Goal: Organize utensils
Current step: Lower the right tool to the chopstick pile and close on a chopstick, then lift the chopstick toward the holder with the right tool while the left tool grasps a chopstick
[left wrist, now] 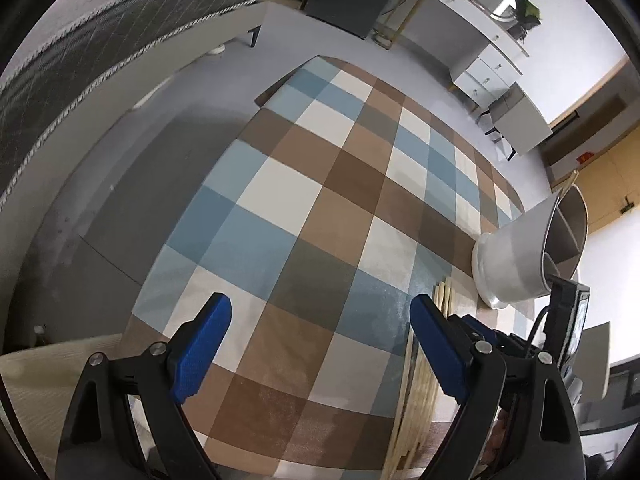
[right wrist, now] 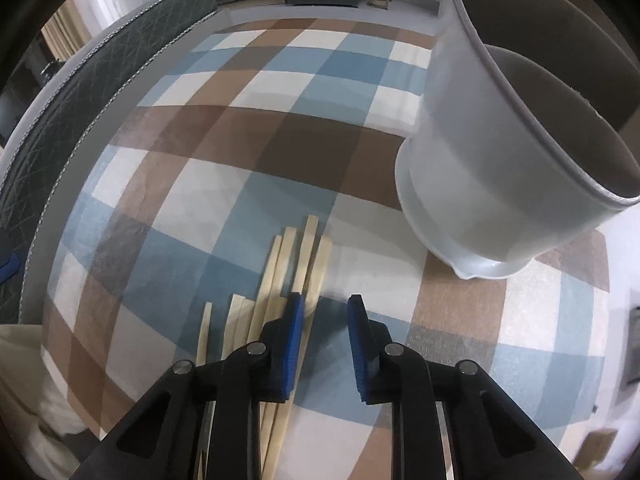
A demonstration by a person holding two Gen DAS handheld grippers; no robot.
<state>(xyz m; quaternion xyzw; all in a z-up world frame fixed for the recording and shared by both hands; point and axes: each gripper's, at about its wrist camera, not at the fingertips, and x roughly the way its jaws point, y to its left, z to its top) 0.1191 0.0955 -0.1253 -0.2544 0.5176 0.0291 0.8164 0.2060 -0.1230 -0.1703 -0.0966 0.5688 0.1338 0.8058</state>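
Several pale wooden chopsticks (right wrist: 276, 280) lie side by side on the checked tablecloth (right wrist: 240, 152). My right gripper (right wrist: 325, 302) points down at their right edge. Its left finger sits over the sticks, and its jaws are narrow but apart, with only cloth showing in the gap. A white utensil holder (right wrist: 500, 160) with an inner divider stands to the right of the sticks. In the left wrist view the same chopsticks (left wrist: 420, 384) lie by my right finger and the holder (left wrist: 516, 256) stands beyond them. My left gripper (left wrist: 320, 302) hangs wide open over bare cloth, holding nothing.
The table's left edge (left wrist: 168, 248) drops to a grey floor. A dark quilted mattress (left wrist: 80, 60) runs along the far left. A white desk with drawers (left wrist: 480, 60) stands at the back right. A cream cushion (left wrist: 40, 380) lies at the lower left.
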